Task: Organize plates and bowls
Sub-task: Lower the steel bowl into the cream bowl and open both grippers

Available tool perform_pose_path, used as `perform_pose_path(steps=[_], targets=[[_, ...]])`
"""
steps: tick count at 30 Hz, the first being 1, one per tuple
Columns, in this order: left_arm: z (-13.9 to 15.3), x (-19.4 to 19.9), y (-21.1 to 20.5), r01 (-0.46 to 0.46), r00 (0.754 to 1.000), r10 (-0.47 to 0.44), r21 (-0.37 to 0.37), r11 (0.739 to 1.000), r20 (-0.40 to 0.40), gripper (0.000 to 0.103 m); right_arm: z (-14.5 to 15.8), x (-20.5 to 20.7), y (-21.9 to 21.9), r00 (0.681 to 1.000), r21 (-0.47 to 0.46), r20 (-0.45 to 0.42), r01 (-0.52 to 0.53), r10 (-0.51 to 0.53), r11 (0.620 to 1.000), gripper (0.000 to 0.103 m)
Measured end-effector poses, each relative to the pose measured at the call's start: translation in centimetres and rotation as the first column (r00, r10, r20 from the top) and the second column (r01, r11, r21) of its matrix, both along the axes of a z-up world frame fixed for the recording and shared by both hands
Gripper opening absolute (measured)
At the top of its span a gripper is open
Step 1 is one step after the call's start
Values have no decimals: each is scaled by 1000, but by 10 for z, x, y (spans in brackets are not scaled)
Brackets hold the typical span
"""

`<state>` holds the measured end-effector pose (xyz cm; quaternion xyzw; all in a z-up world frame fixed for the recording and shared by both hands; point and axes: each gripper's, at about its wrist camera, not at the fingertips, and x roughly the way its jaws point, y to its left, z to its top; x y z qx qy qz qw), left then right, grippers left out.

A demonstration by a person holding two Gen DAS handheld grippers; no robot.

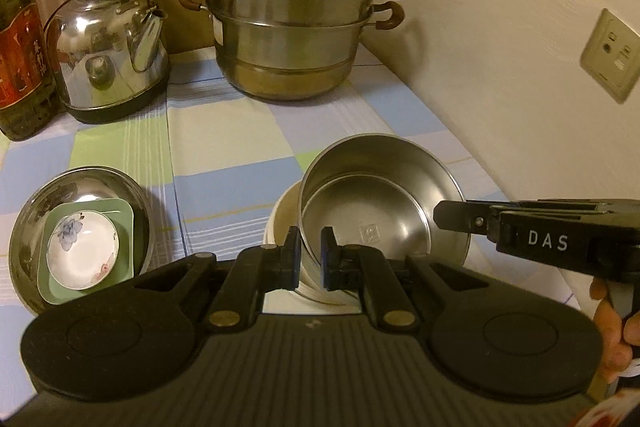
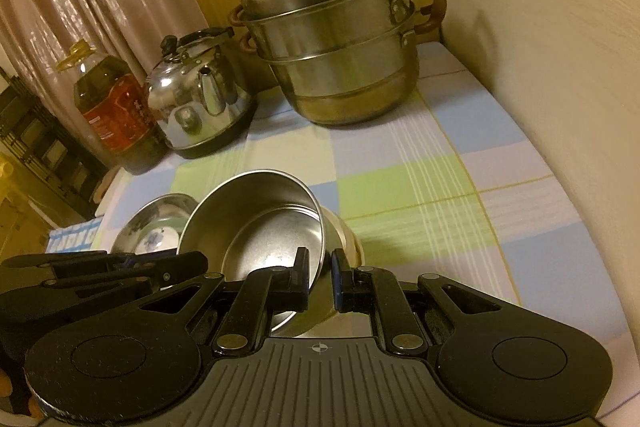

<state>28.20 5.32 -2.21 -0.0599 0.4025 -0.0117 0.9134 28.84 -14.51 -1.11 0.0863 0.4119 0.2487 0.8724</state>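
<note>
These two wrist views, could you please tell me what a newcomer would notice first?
Foremost is the tilted steel bowl, stacked with a cream bowl and clamped at opposite rims by the left hand-held gripper and the right hand-held gripper. Behind, a tall steamer pot stands at the wall, a shiny kettle to its left.

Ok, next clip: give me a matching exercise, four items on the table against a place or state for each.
Items:
1 steel bowl
2 floral dish
3 kettle
4 steamer pot

Descriptions:
A back corner by the wall
B gripped at the rim from both sides
C on a green square plate
D between oil bottle and steamer

Pairs: 1-B, 2-C, 3-D, 4-A
</note>
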Motion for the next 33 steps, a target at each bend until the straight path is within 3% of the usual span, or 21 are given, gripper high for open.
perform_pose_path(steps=[16,33], targets=[[-22,23,9,-6,998,6,1,1000,-57,9,-29,27,8,998,-4,-61,-3,3,1000,11],[-35,30,10,-8,995,6,-16,1000,-99,13,-40,38,6,993,-16,-115,36,-37,999,13]])
